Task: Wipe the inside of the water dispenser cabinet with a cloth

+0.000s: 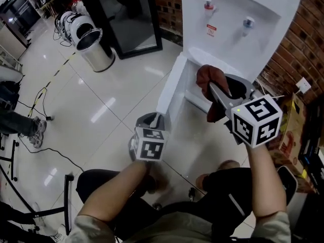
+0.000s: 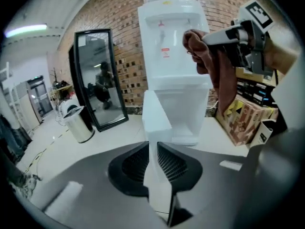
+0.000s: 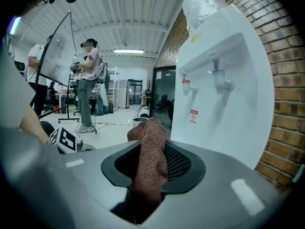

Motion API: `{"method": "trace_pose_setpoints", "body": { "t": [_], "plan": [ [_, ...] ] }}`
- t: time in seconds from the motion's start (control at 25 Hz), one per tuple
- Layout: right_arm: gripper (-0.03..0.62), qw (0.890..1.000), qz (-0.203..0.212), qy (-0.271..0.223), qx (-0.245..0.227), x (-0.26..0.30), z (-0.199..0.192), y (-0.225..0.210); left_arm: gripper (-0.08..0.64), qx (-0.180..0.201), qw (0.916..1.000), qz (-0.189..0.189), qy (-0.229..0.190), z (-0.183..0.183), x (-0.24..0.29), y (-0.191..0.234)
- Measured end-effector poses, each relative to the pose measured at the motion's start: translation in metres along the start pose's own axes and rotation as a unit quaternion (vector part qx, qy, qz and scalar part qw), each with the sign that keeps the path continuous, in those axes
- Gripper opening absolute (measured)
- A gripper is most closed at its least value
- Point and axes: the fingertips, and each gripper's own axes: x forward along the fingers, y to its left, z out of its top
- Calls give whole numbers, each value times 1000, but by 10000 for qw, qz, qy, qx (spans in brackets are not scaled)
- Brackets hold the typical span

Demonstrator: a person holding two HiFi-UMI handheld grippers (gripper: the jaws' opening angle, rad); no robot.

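Note:
The white water dispenser (image 1: 238, 14) stands against a brick wall with its lower cabinet door (image 1: 171, 87) swung open to the left. My left gripper (image 1: 154, 119) is at the door's free edge. In the left gripper view its jaws (image 2: 153, 163) are closed on that white door (image 2: 157, 123). My right gripper (image 1: 215, 87) hovers in front of the open cabinet (image 1: 200, 87), shut on a reddish-brown cloth (image 1: 210, 77). The cloth (image 3: 150, 156) hangs bunched between the pads in the right gripper view.
A steel waste bin (image 1: 95, 48) and a black-framed mirror (image 1: 129, 14) stand to the left on the glossy tile floor. A printed cardboard box (image 2: 243, 118) sits to the right of the dispenser. Cables trail at the far left. People stand far back in the right gripper view.

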Motion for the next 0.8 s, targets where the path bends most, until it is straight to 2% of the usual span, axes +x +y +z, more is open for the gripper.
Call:
{"method": "trace_pose_setpoints", "body": {
  "t": [0.08,0.12,0.24,0.44,0.56,0.8],
  "plan": [
    [137,10000,32,90,-24,7,-5,0,40,33,9995,310,-15,-3,4,19],
    [137,9999,64,130,-60,11,-6,2,0,91,9990,441,-10,-3,6,30],
    [137,9991,206,225,-297,27,-8,12,0,51,9970,749,177,-4,15,62],
    [137,9955,482,461,-681,50,-17,34,-2,-160,9962,718,457,-19,34,94],
    [137,9946,551,498,-723,70,-17,40,-3,-309,9940,815,655,-26,47,109],
    [137,9950,737,349,-575,128,-8,51,-2,-132,9963,697,481,-17,67,136]
  ]
}}
